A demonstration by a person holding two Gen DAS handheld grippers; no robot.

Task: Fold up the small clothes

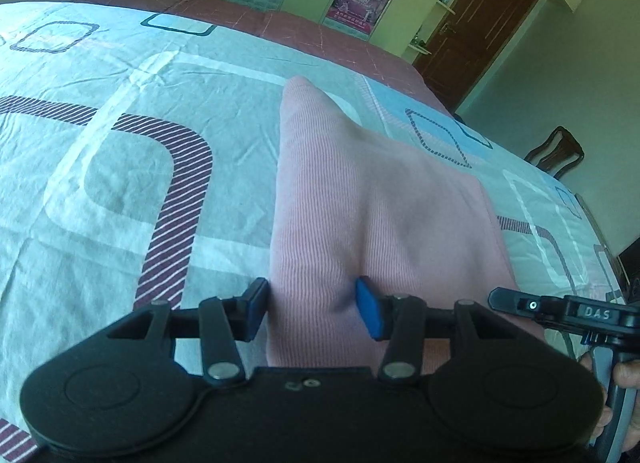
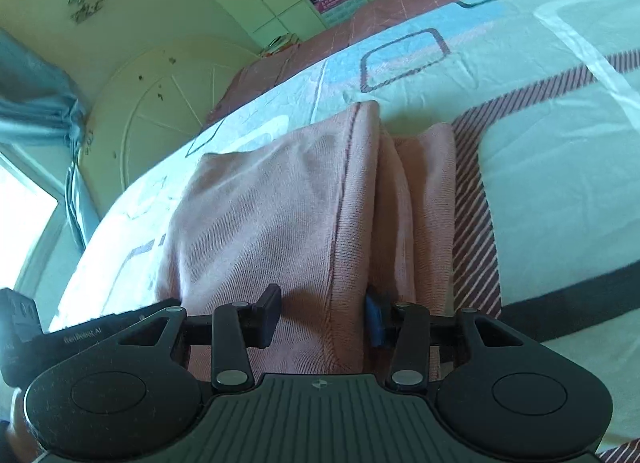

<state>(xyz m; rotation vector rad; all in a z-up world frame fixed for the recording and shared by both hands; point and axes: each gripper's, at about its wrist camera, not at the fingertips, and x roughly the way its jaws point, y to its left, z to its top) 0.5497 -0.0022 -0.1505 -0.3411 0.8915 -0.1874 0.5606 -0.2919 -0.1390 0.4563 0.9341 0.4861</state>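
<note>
On the bed (image 1: 100, 135), the pink garment (image 1: 360, 203) lies as a long strip that runs away from both grippers, from the bottom middle of each frame up toward the centre.

In the left wrist view, the left gripper (image 1: 310, 313) has the near end of the cloth between its jaws. They stand about half open. The left pad sits just at the cloth's left edge and the right pad presses into a crease, so the cloth is bunched between them; I judge it is held, but loosely.

At the right edge of this view the right gripper (image 1: 560, 309) is seen close beside, with a hand (image 1: 624, 375) on its handle.

In the right wrist view, the right gripper (image 2: 324, 313) is narrower. Its jaws pinch a thick folded layer with a seam, and the right pad is partly hidden under the cloth.

Both grippers are at the same near end, side by side, equally close. The next fold, I think, must go along the long axis, away from them.
</note>
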